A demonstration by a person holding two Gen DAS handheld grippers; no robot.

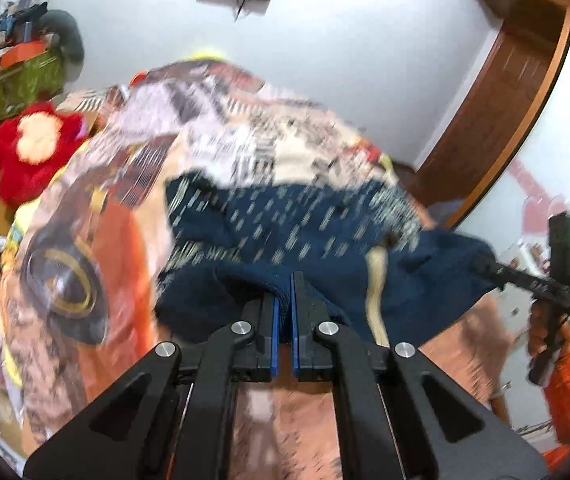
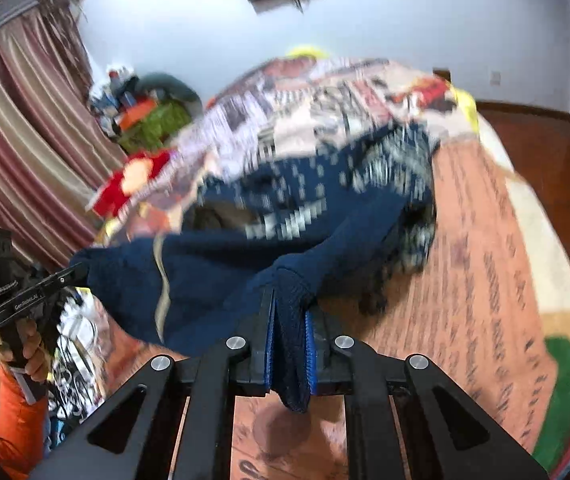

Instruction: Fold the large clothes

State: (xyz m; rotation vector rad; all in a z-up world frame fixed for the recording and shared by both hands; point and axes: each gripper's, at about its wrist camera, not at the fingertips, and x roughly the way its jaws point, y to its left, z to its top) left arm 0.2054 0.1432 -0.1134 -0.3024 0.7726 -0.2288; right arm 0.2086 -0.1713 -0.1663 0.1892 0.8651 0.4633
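A navy knitted sweater (image 1: pixel 305 240) with white patterning lies bunched on the bed, its near edge lifted between both grippers. In the left wrist view my left gripper (image 1: pixel 283 284) is shut on a fold of the plain navy cloth. My right gripper (image 1: pixel 485 266) shows at the right, held by a hand in an orange sleeve, with its tip in the sweater's corner. In the right wrist view my right gripper (image 2: pixel 289 294) is shut on the ribbed hem of the sweater (image 2: pixel 245 256), which hangs down between the blue pads. The left gripper (image 2: pixel 79 272) reaches the sweater's far left edge.
The bed carries an orange printed blanket (image 1: pixel 85 248) (image 2: pixel 485 260). A red plush toy (image 1: pixel 33 148) and a green box of clutter (image 1: pixel 21 76) sit at its left. A striped curtain (image 2: pixel 17 140) hangs at the left; a wooden door frame (image 1: pixel 505 100) stands at the right.
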